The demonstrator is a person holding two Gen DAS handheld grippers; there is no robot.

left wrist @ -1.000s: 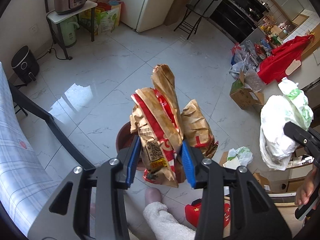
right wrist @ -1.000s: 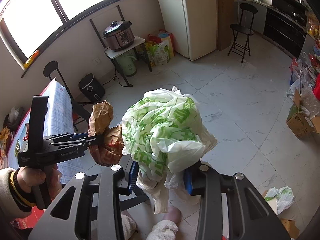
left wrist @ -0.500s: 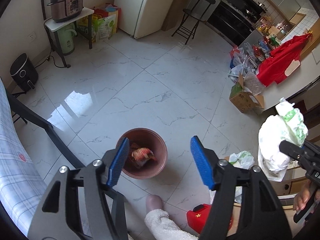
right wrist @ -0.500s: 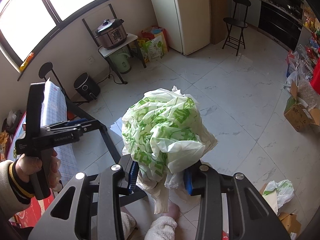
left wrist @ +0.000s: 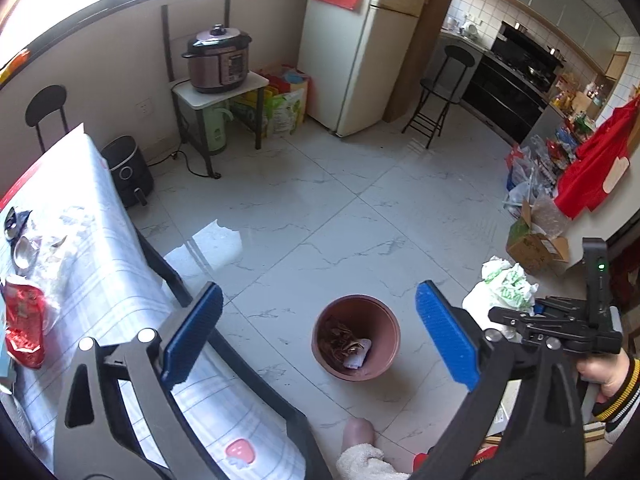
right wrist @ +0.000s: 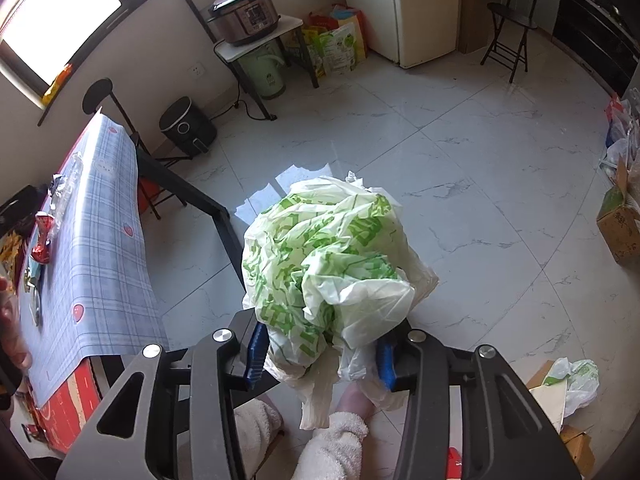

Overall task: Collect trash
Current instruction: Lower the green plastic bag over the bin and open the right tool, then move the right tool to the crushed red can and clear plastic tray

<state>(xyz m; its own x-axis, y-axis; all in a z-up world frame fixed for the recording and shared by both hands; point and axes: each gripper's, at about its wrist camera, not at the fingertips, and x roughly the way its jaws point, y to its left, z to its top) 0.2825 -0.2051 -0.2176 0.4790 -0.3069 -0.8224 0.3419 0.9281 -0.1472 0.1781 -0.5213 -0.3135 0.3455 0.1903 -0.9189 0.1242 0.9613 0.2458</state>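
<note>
Two views, and neither shows me everything. From the right wrist the bag (right wrist: 332, 264) fills the middle and hides the floor under it, so I cannot see the bin there; my left hand (right wrist: 10, 332) is a blurred sliver at the left edge. From the left wrist the bin (left wrist: 356, 338) sits on the tiles, framed between my spread fingers, holding crumpled brown paper and a pale scrap I cannot identify. My left gripper (left wrist: 318, 334) is empty, its jaws opening wide. My right gripper (right wrist: 320, 354) has its jaws opening too, though the blue pads still look pressed into the bag's lower folds; in the left view that bag hangs right of the bin, not over it. The table (left wrist: 100, 280) with foil and a red wrapper (left wrist: 24, 320) lies left of the bin. A socked foot (left wrist: 364, 456) stands just below it.
</note>
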